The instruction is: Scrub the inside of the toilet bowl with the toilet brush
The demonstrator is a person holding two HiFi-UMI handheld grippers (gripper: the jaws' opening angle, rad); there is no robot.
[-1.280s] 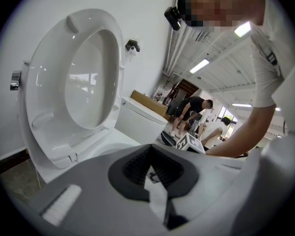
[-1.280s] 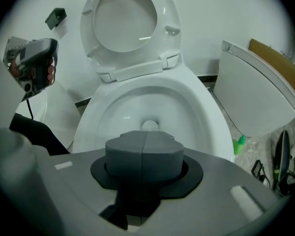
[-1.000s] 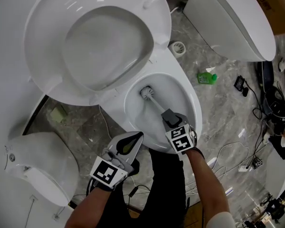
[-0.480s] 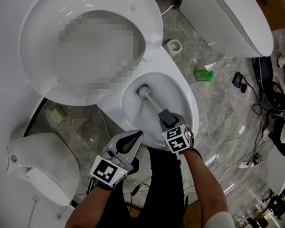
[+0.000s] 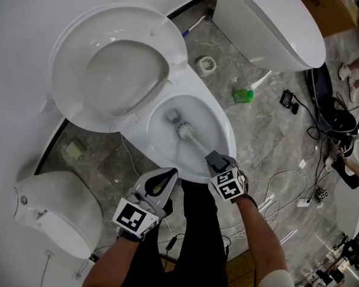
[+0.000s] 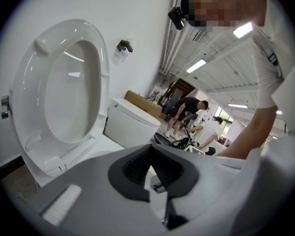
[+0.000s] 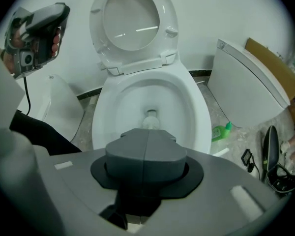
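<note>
The white toilet bowl (image 5: 227, 137) stands open, its seat and lid (image 5: 113, 70) raised against the wall. The toilet brush's white head (image 5: 183, 129) rests inside the bowl near the drain, and its handle slants back to my right gripper (image 5: 214, 158), which is shut on it over the front rim. In the right gripper view the brush head (image 7: 150, 120) shows just past the right gripper (image 7: 145, 132), low in the bowl (image 7: 196, 107). My left gripper (image 5: 167, 175) hangs open and empty left of the bowl's front, also seen as the left gripper (image 6: 150, 163) in its own view.
A second toilet (image 5: 269, 23) lies at the upper right and another toilet (image 5: 54, 211) at the lower left. A white brush holder (image 5: 206, 64), a green bottle (image 5: 244, 94) and loose cables (image 5: 287, 184) lie on the marble floor. People (image 6: 187, 113) work in the background.
The brush head has slid from the bowl's back wall toward its middle, the right gripper drawing back with it. The left gripper has stayed put. The head view has shifted.
</note>
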